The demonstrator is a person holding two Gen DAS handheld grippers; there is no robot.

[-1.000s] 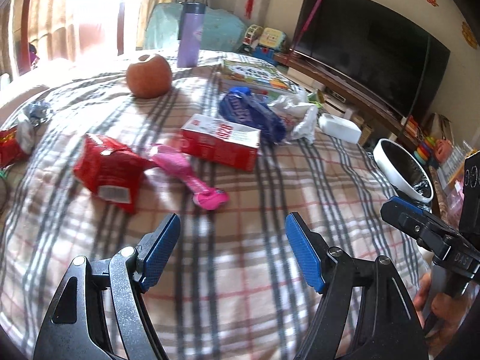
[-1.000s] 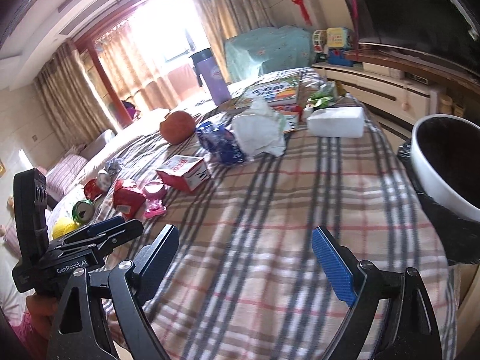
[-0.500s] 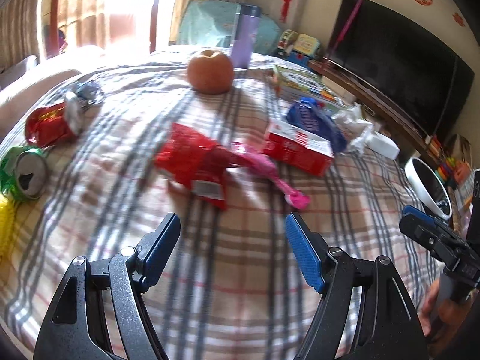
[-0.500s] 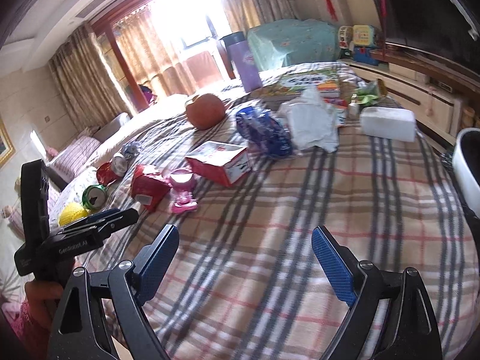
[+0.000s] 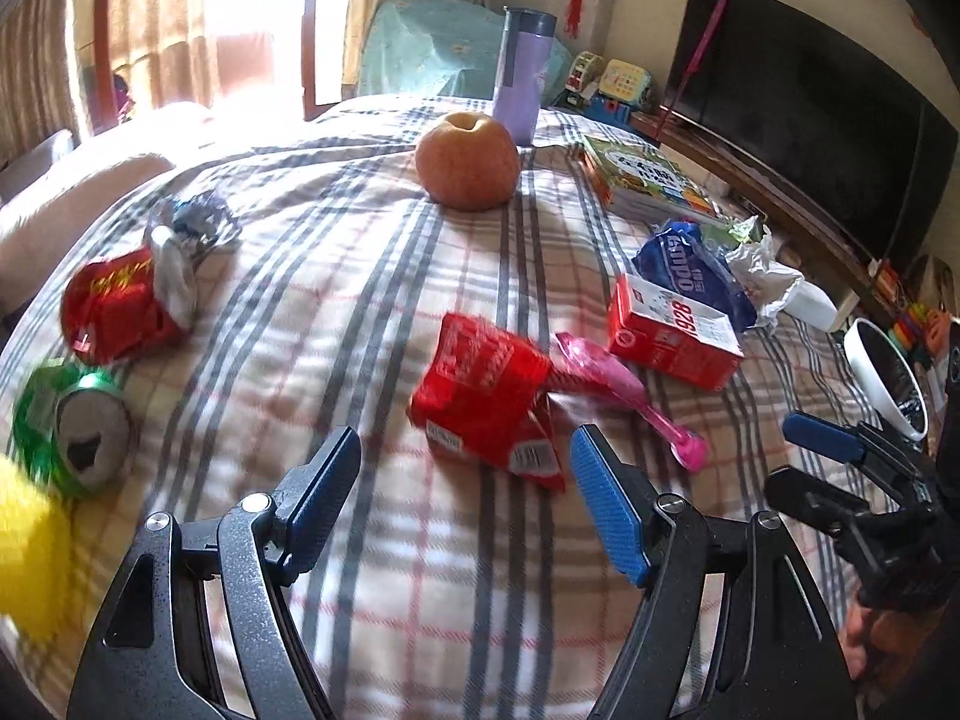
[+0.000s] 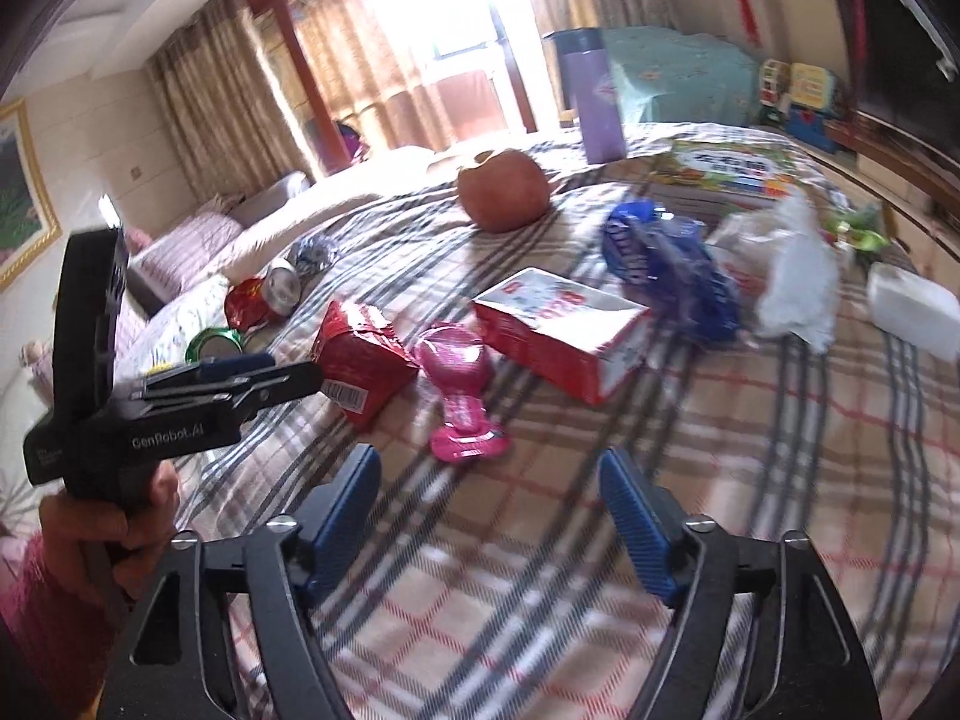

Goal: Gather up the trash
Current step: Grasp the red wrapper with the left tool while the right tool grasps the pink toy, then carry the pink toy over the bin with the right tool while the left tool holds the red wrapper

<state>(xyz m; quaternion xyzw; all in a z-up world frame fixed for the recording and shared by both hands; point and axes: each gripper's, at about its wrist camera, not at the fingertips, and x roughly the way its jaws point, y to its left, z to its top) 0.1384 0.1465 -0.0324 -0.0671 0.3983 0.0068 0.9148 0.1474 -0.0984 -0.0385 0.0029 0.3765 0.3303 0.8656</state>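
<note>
Trash lies scattered on a plaid cloth. A crumpled red snack bag point(image 5: 489, 402) point(image 6: 366, 357) sits just beyond my left gripper point(image 5: 465, 477), which is open and empty. Beside it are a pink wrapper point(image 5: 624, 393) point(image 6: 459, 387), a red and white carton point(image 5: 672, 327) point(image 6: 564, 324), a blue bag point(image 5: 690, 270) point(image 6: 672, 264) and white crumpled paper point(image 6: 792, 270). My right gripper point(image 6: 489, 501) hovers near the pink wrapper, its jaws closing with nothing between them. A crushed red can point(image 5: 120, 303) and a green can point(image 5: 72, 429) lie at the left.
An apple point(image 5: 468, 159), a purple tumbler point(image 5: 522, 75) and a picture book point(image 5: 645, 177) stand at the far side. A white bin point(image 5: 888, 378) sits off the right edge. A white box point(image 6: 912, 309) lies at the right. Something yellow point(image 5: 24, 564) shows at the left edge.
Both views have swung left across the cloth, bringing the cans into sight. The red bag now lies right ahead of my left gripper. My right gripper's jaws have narrowed.
</note>
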